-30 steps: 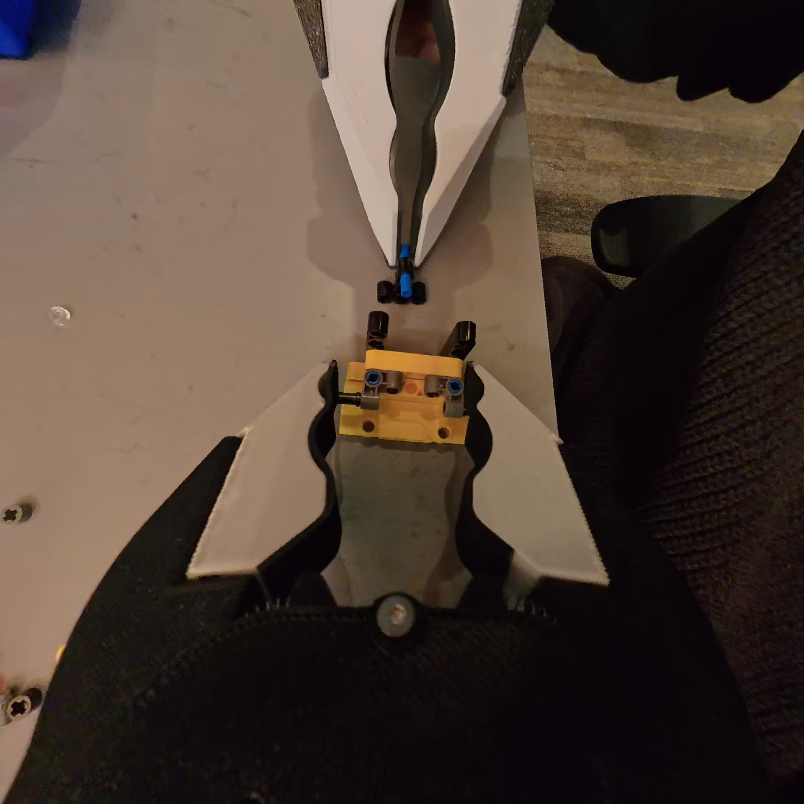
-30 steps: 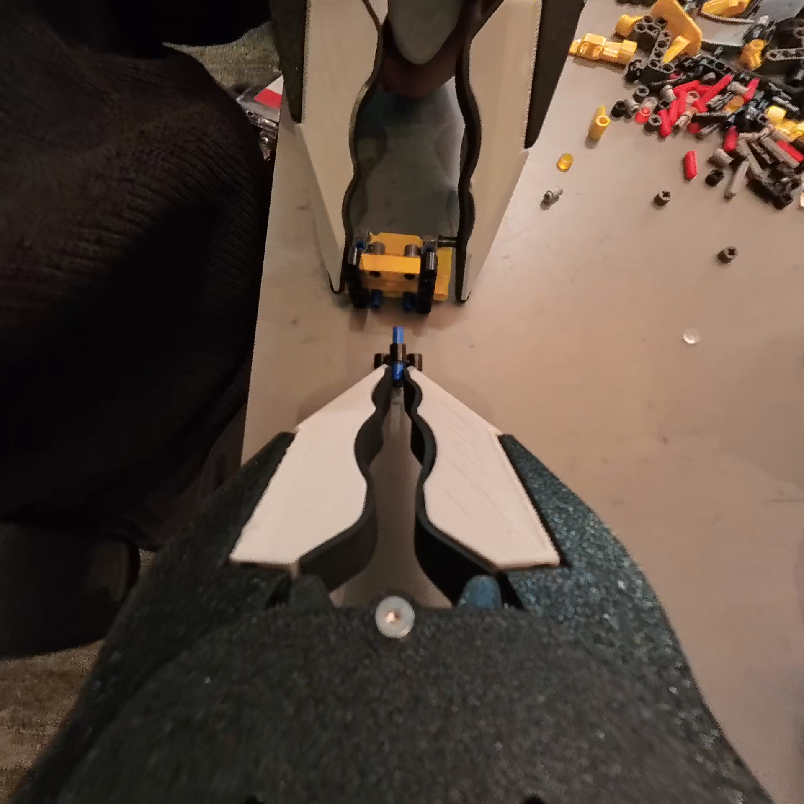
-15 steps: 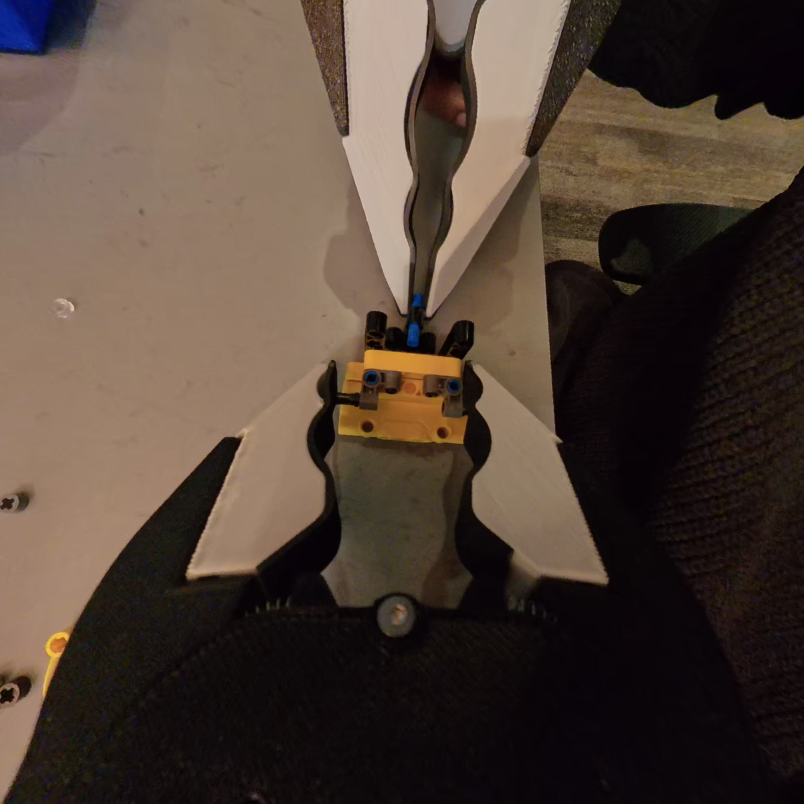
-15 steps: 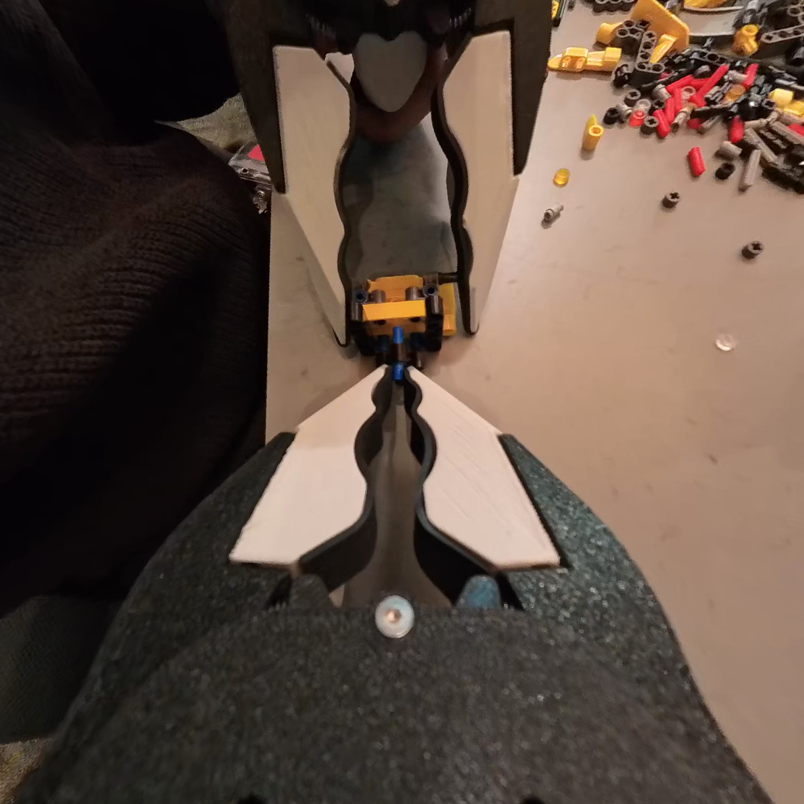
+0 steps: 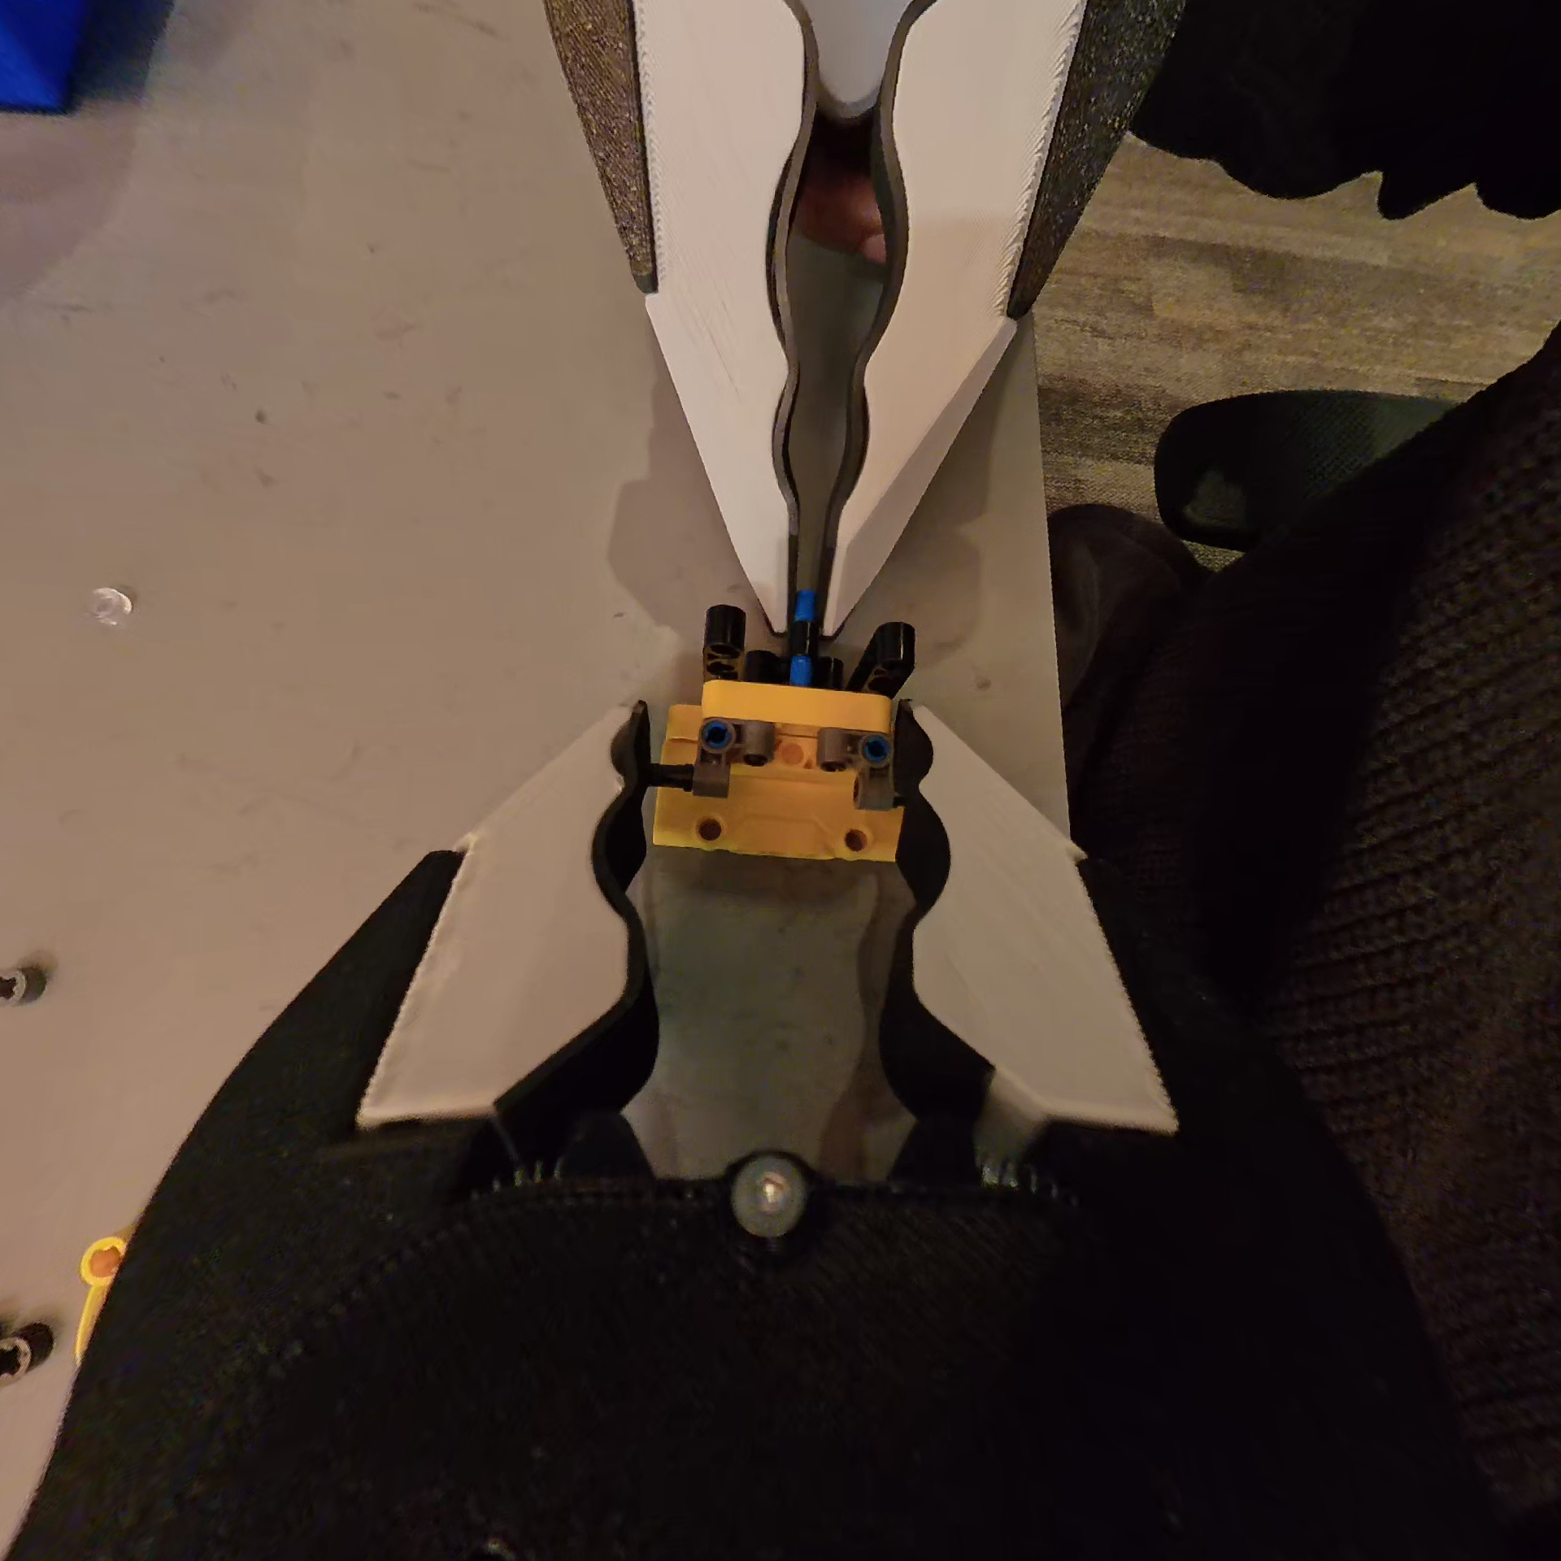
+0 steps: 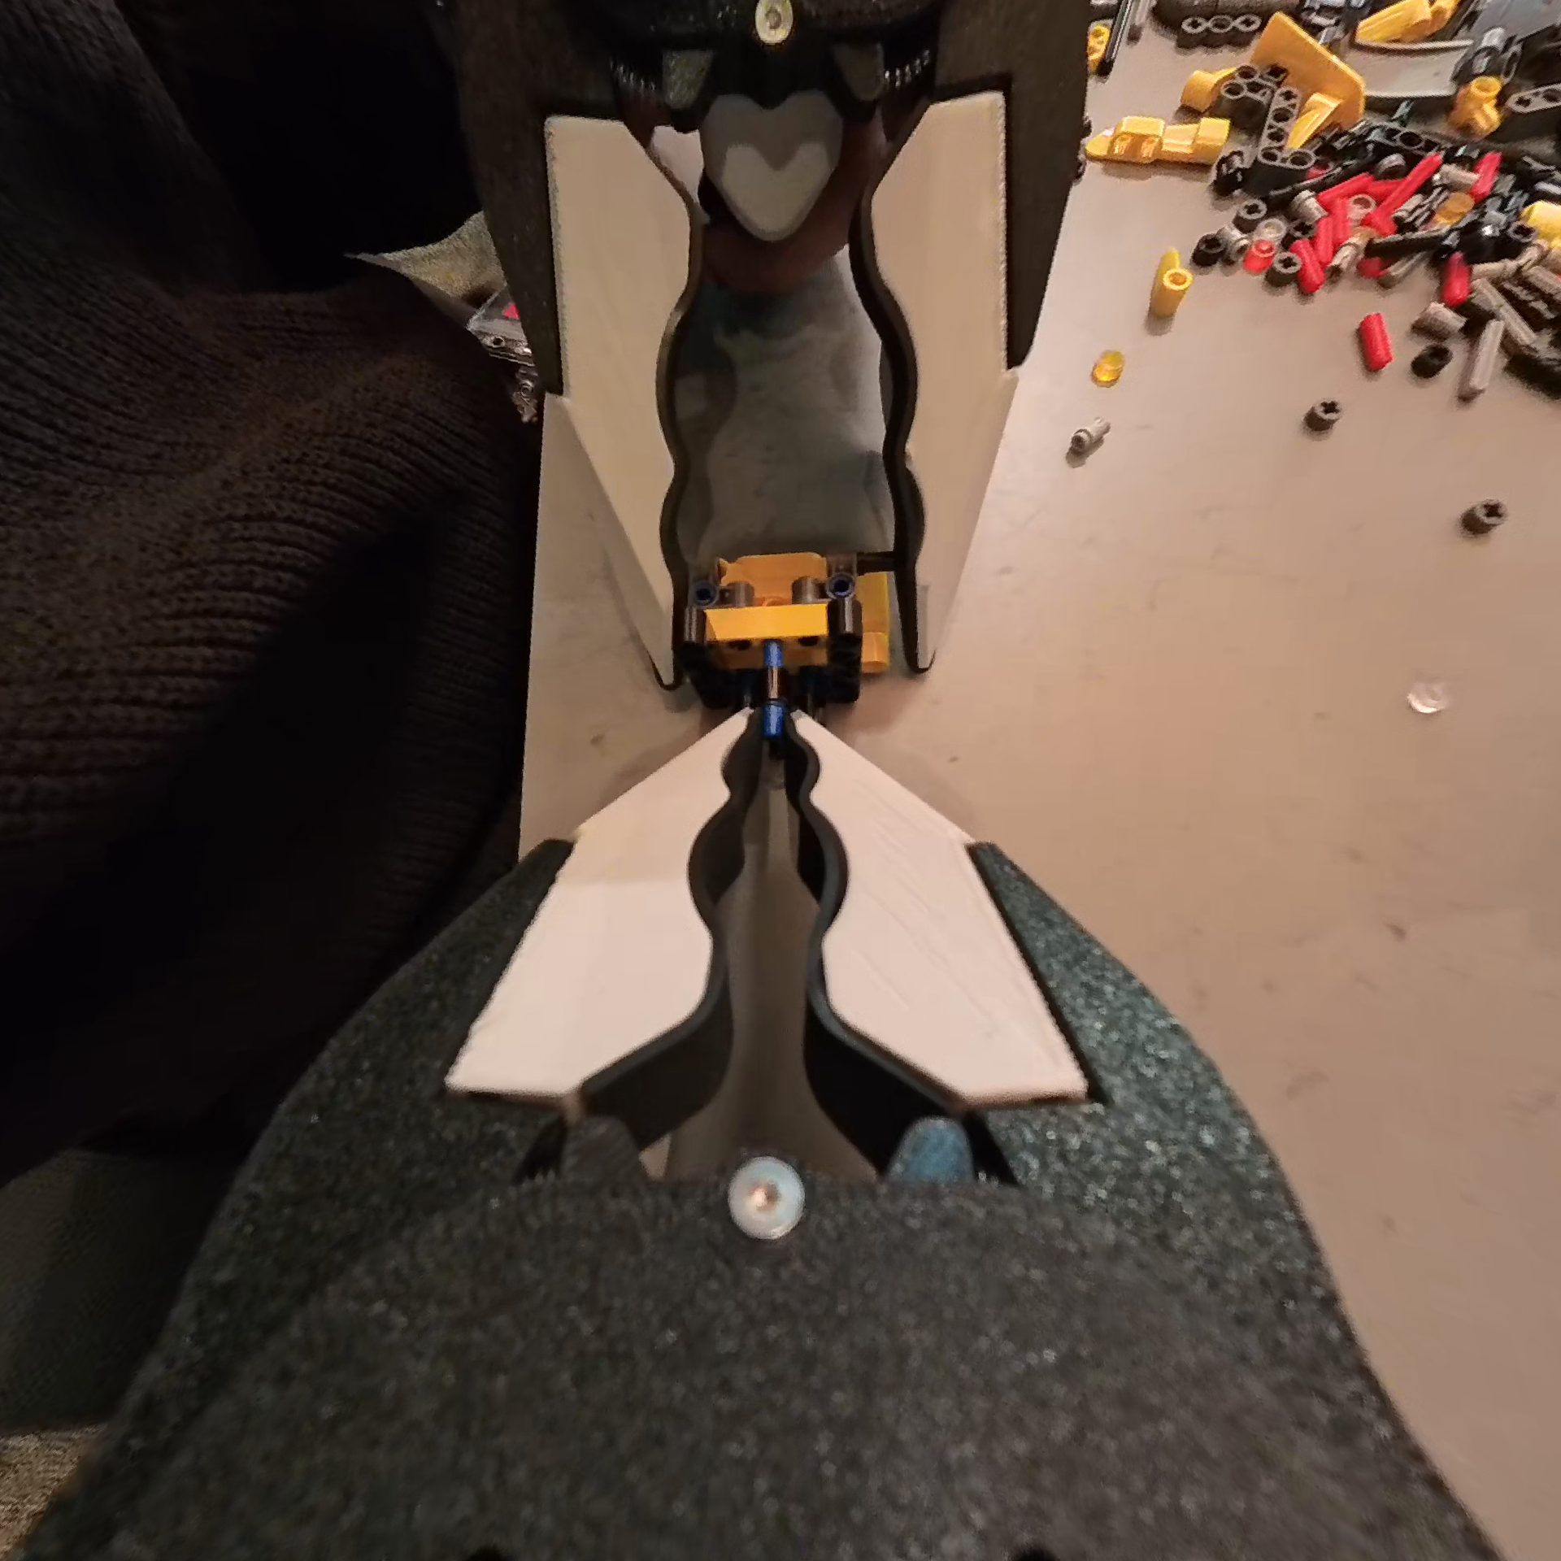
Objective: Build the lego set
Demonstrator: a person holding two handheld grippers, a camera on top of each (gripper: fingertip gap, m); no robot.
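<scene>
The left tongs (image 5: pixel 773 760) clamp a yellow block assembly (image 5: pixel 777 790) by its sides. At its 12 o'clock, tip to tip, the right tongs (image 6: pixel 770 731) pinch a small black-and-blue pin piece (image 6: pixel 770 718), long axis in line with both tongs, touching the assembly's black end. Beyond lie the grey surface (image 6: pixel 1182 845), loose parts (image 6: pixel 1385 211) at 1 o'clock, and carpet (image 5: pixel 1267 279).

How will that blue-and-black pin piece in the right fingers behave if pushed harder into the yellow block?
Likely stiff: the pin piece looks like hard plastic. Pinched only at the tips of the right gripper, it may pivot or slip. The yellow block, clamped by the left gripper, should stay put.
</scene>
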